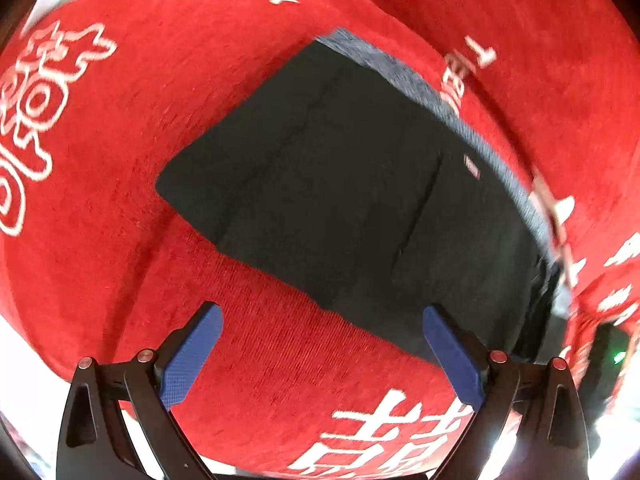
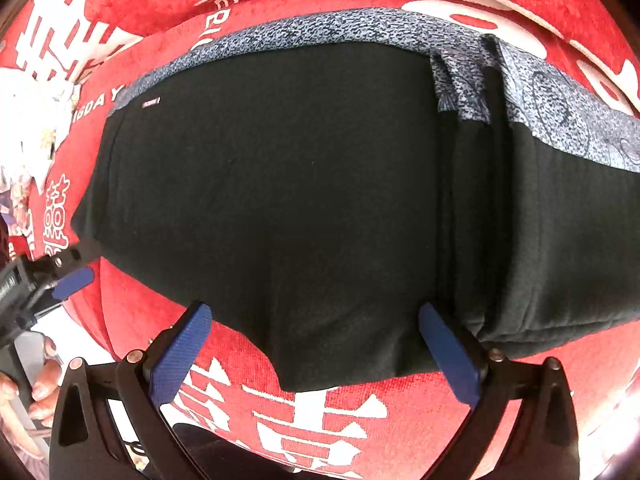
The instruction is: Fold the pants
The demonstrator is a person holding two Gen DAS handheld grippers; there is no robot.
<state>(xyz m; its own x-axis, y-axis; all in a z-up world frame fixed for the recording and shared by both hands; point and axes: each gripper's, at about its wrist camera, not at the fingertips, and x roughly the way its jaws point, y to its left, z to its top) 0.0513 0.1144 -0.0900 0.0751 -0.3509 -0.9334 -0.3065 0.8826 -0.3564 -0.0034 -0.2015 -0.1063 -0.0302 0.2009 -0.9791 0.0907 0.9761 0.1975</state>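
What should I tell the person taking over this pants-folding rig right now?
Left hand-held gripper: open, empty, hovering near the lower edge of the black pants.
Right hand-held gripper: open, empty, its fingers either side of the pants' near edge.
Pants lie on the red blanket with white lettering, already folded into a compact stack, patterned grey waistband along the far side.
Left: check the layered right end looks tidy; maybe one more fold.

Each wrist camera looks forward and down between its own spread blue fingers. The right view sits close above the folded black pants [image 2: 280, 200] on red cloth [image 2: 360, 408]. The left view looks from farther back at the same pants [image 1: 340, 184], ahead and to its right.
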